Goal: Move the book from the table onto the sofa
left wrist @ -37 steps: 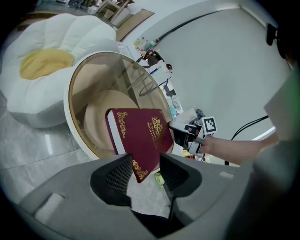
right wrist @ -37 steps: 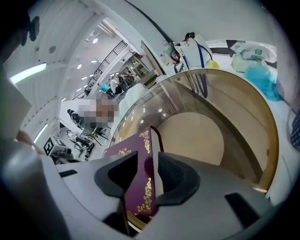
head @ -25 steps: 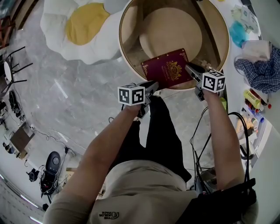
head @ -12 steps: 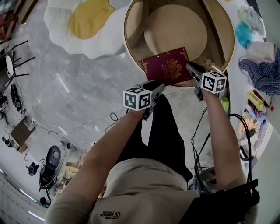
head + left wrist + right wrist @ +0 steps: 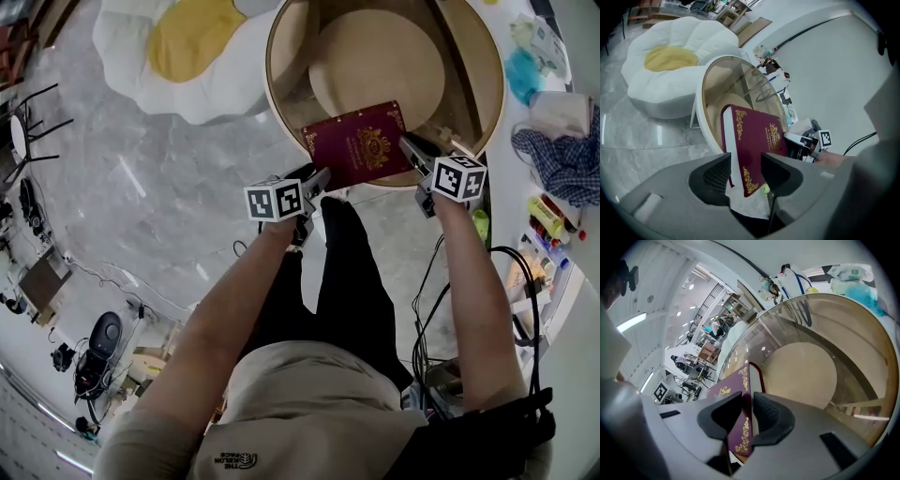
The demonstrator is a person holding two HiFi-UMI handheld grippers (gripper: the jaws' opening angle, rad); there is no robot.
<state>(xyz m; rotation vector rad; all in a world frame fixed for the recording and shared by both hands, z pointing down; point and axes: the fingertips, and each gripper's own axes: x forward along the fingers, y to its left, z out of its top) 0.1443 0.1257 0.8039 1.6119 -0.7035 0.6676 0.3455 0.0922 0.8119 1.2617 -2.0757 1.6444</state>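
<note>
A maroon book [image 5: 361, 145] with gold ornament lies on the near rim of the round glass table [image 5: 269, 84]. My right gripper [image 5: 405, 145] has just been closing and is shut on the book's right edge; in the right gripper view both pads press the cover [image 5: 736, 394]. My left gripper [image 5: 319, 176] is at the book's near left corner. Its jaws have just been opening and stand wide, with the book's corner [image 5: 754, 140] between them and a gap at the pads. The white flower-shaped sofa [image 5: 187, 56] with a yellow centre sits on the floor left of the table.
A round wooden shelf [image 5: 375, 61] shows under the glass. A white counter at the right carries a blue checked cloth [image 5: 562, 155] and small clutter. Cables and gear lie on the grey floor at the lower left. The person's legs are directly below the table's edge.
The left gripper has shifted a little to the left and its jaws have opened around the book's corner. The right gripper and the book have stayed in place.
</note>
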